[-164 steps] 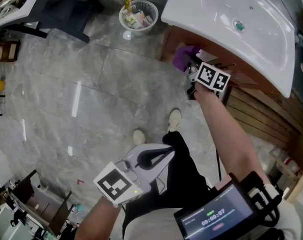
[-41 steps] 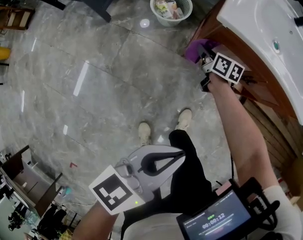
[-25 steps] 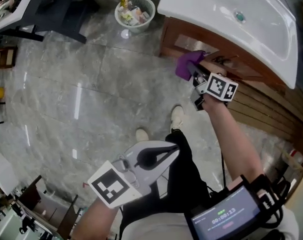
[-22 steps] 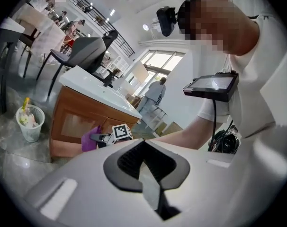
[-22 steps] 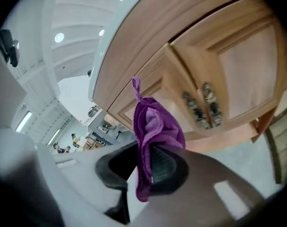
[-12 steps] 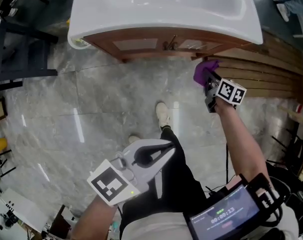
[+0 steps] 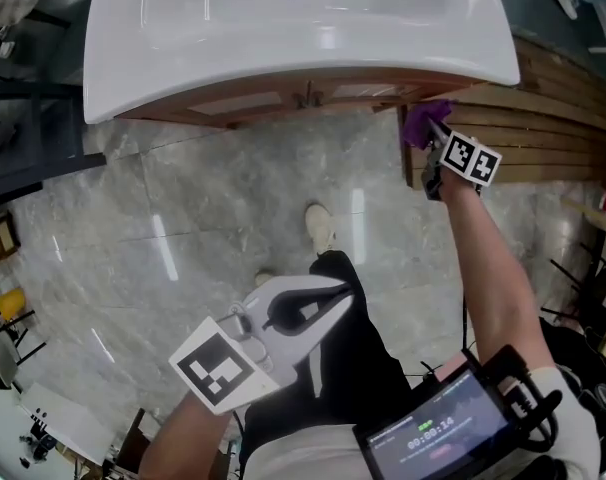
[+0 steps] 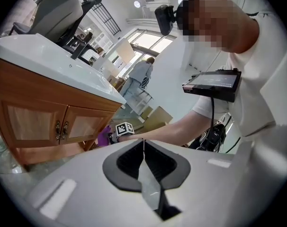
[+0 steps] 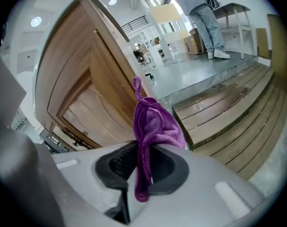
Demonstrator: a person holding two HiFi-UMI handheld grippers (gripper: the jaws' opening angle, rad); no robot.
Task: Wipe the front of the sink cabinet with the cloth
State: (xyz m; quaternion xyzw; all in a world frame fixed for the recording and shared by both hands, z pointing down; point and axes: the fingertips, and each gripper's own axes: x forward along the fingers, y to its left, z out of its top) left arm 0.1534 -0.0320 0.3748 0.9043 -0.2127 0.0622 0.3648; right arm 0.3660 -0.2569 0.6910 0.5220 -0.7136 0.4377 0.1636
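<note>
The wooden sink cabinet [image 7: 253, 103] stands under a white basin [image 7: 283, 28] at the top of the head view. My right gripper [image 7: 430, 140] is shut on a purple cloth [image 7: 419, 123] and holds it against the cabinet's right-hand corner. In the right gripper view the cloth [image 9: 154, 122] bunches up from between the jaws of the gripper [image 9: 143, 161], close to a wooden panel [image 9: 86, 93]. My left gripper [image 7: 341, 293] is shut and holds nothing, low near the person's legs. The left gripper view looks over its shut tip [image 8: 143, 144] at the cabinet doors [image 8: 39, 122].
Slatted wooden boards [image 7: 553, 118] lie right of the cabinet. Glossy grey marble floor [image 7: 183, 238] spreads in front, with the person's shoe [image 7: 320, 228] on it. A screen [image 7: 438, 428] is strapped to the right forearm. Another person [image 9: 200, 13] stands far off.
The right gripper has carried the cloth from the cabinet doors out to the right, then back against the cabinet's right corner. The head view swung to face the cabinet. The left gripper stayed put.
</note>
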